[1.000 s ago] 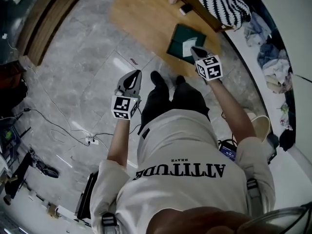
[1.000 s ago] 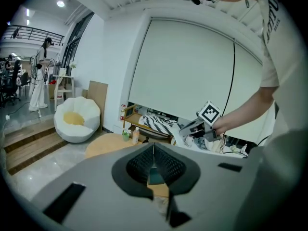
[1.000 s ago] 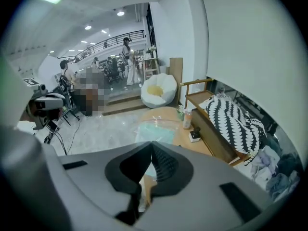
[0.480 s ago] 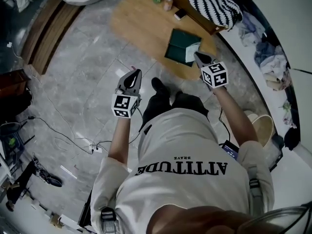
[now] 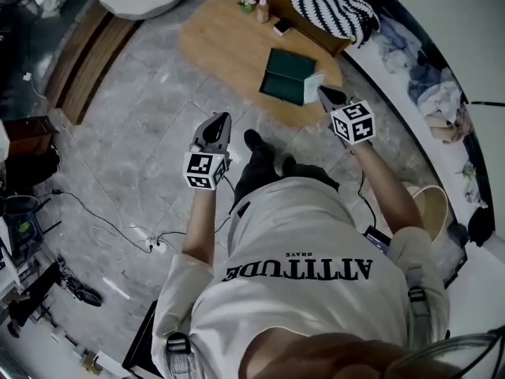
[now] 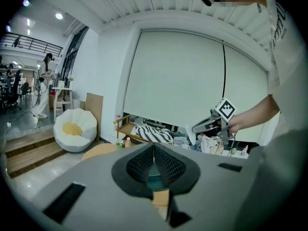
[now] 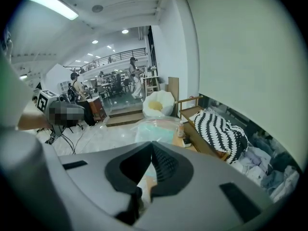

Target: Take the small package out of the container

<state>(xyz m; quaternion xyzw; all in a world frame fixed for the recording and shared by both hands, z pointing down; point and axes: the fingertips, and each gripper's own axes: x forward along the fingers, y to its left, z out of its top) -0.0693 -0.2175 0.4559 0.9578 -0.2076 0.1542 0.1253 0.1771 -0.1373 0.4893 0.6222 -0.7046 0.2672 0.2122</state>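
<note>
Well, you stand on a grey stone floor (image 5: pixel 134 133), and a wooden oval worktop (image 5: pixel 221 42) lies ahead of your feet. Your white shirt (image 5: pixel 296 306) says ATTITUDE in big letters and BRAVE in small ones. A dark green container (image 5: pixel 284 73) sits on the worktop. Your left gripper (image 5: pixel 221 118) has its fingers pressed together with nothing in them. Your right gripper (image 5: pixel 320 91) pinches the small package (image 5: pixel 313 82), a thin pale bag, at the container's right edge.

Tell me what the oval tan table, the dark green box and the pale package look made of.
Oval tan table: wood or wood-look laminate, faint grain, low sheen.
Dark green box: unclear, perhaps card or plastic, matte flat sides.
Pale package: glossy translucent plastic film, probably.
</note>
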